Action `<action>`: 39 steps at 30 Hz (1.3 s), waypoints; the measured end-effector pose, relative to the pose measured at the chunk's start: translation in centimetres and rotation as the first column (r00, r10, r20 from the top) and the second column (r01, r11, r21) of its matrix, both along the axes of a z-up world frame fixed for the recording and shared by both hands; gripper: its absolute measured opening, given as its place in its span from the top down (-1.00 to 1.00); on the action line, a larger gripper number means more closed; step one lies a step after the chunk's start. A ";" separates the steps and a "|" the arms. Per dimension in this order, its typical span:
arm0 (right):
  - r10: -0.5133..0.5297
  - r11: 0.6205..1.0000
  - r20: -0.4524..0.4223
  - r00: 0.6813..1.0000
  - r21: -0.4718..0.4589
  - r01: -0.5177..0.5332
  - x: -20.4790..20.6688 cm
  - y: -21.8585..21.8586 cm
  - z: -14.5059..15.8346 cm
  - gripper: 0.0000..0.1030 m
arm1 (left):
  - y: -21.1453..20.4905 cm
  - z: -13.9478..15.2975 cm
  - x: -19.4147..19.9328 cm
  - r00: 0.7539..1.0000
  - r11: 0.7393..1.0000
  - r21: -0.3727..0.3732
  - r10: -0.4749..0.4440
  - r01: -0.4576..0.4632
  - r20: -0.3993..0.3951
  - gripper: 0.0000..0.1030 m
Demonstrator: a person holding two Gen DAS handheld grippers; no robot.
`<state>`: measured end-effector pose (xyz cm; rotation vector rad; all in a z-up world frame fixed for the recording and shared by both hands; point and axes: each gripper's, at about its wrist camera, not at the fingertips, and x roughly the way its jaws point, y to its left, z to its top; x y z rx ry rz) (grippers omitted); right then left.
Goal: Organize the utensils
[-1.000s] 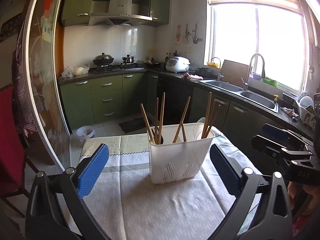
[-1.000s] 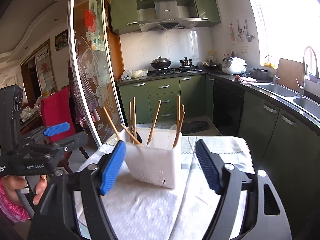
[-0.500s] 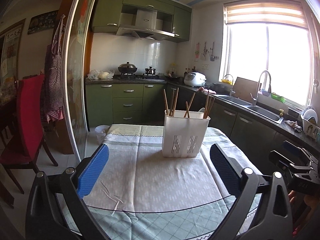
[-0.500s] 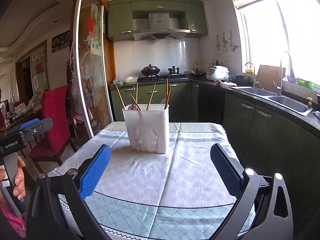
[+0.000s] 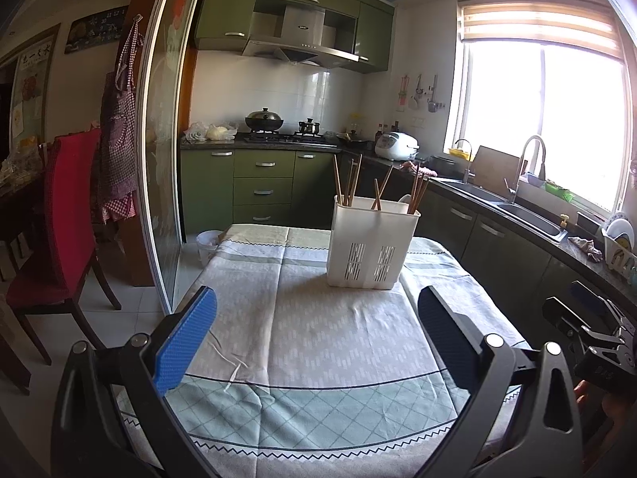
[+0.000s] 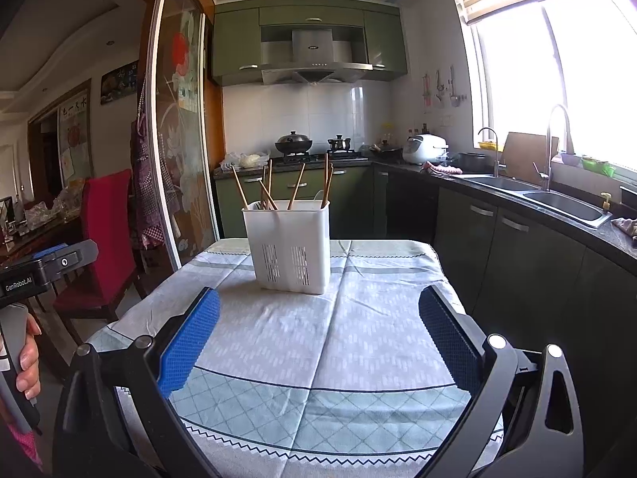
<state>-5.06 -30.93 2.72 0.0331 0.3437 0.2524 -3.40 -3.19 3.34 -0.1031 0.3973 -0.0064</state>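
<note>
Blue-padded jaws of the left gripper (image 5: 316, 314) stand wide apart with nothing between them, poised above the near part of the table. Right gripper (image 6: 318, 316): same condition, jaws spread wide, empty, also over the near edge.

Tablecloth (image 5: 318, 342): pale woven centre panel, dark line border, then a green diamond-check band and a zigzag hem toward the near side. Cloth is creased but lies flat.

Utensil holder (image 5: 372, 245): white plastic, rectangular, upright, slotted vents low on its near face. It sits on the far half of the table, well apart from both grippers. In the right wrist view the holder (image 6: 292, 249) appears slightly left of centre. Wooden chopsticks (image 5: 350, 183) stand in it, leaning at assorted angles; several in the left part, a pair mid, several at the right. Internal dividers cannot be made out. A white rounded item shows just above the rim at the right end; identity unclear.

Left wrist view, right edge: the other gripper's black body is visible. Right wrist view, left edge: a hand (image 6: 28, 362) grips the other device's handle.

Surroundings: red chair (image 5: 59, 215) to the left of the table, green cabinets (image 5: 258, 183) far, sink (image 6: 565, 203) along the right counter under a bright window.
</note>
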 end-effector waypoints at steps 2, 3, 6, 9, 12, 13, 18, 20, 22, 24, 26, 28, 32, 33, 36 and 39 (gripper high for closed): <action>-0.003 1.000 0.003 1.000 0.001 0.003 -0.1 -0.1 0.1 -0.91 | -0.3 0.1 -0.2 1.000 1.000 0.003 -0.008 0.008 0.002 -0.87; -0.004 1.000 0.004 1.000 0.000 0.004 -0.1 -0.1 0.2 -0.91 | -0.4 0.1 -0.3 1.000 1.000 0.006 -0.011 0.011 0.005 -0.87; -0.004 1.000 0.004 1.000 -0.002 0.004 -0.2 -0.1 0.3 -0.91 | -0.5 0.1 -0.6 1.000 1.000 0.012 -0.019 0.019 0.006 -0.87; -0.002 1.000 0.005 1.000 -0.004 0.002 -0.3 0.1 0.4 -0.91 | -0.4 0.1 -0.8 1.000 1.000 0.007 -0.023 0.023 0.007 -0.87; 0.001 1.000 0.006 1.000 -0.006 -0.001 -0.3 0.3 0.4 -0.91 | -0.3 0.1 -0.9 1.000 1.000 0.005 -0.023 0.023 0.008 -0.87; 0.002 1.000 0.005 1.000 -0.006 -0.002 -0.2 0.3 0.4 -0.91 | -0.2 0.0 -0.9 1.000 1.000 0.003 -0.022 0.022 0.008 -0.87; 0.007 1.000 -0.001 1.000 -0.006 -0.007 0.0 0.4 0.3 -0.91 | 0.0 -0.1 -1.0 1.000 1.000 -0.005 -0.021 0.021 0.005 -0.87; 0.008 1.000 -0.002 1.000 -0.006 -0.008 0.1 0.5 0.3 -0.91 | 0.0 -0.1 -1.0 1.000 1.000 -0.004 -0.020 0.020 0.005 -0.87; 0.010 1.000 -0.006 1.000 -0.004 -0.010 0.1 0.5 0.2 -0.91 | 0.0 -0.1 -1.0 1.000 1.000 -0.004 -0.021 0.021 0.005 -0.87; 0.012 1.000 -0.008 1.000 -0.005 -0.012 0.2 0.6 0.2 -0.91 | 0.0 -0.1 -1.0 1.000 1.000 -0.006 -0.021 0.021 0.006 -0.87; 0.013 1.000 -0.009 1.000 -0.005 -0.013 0.2 0.6 0.1 -0.91 | 0.0 -0.1 -1.0 1.000 1.000 -0.005 -0.020 0.020 0.006 -0.87; 0.013 1.000 -0.008 1.000 -0.005 -0.014 0.2 0.6 0.1 -0.91 | 0.0 -0.1 -1.0 1.000 1.000 -0.006 -0.022 0.022 0.006 -0.87; 0.013 1.000 -0.008 1.000 -0.004 -0.013 0.2 0.6 0.1 -0.91 | 0.0 -0.2 -1.0 1.000 1.000 -0.006 -0.025 0.025 0.004 -0.87; 0.014 1.000 -0.008 1.000 -0.003 -0.014 0.2 0.6 0.1 -0.91 | 0.0 -0.2 -1.0 1.000 1.000 -0.005 -0.026 0.026 0.004 -0.87; 0.014 1.000 -0.007 1.000 -0.005 -0.014 0.2 0.7 0.1 -0.91 | -0.1 -0.2 -0.9 1.000 1.000 -0.003 -0.024 0.024 0.005 -0.87; 0.015 1.000 -0.007 1.000 -0.004 -0.015 0.1 0.7 0.1 -0.91 | 0.0 -0.2 -0.9 1.000 0.999 -0.015 -0.031 0.031 0.002 -0.87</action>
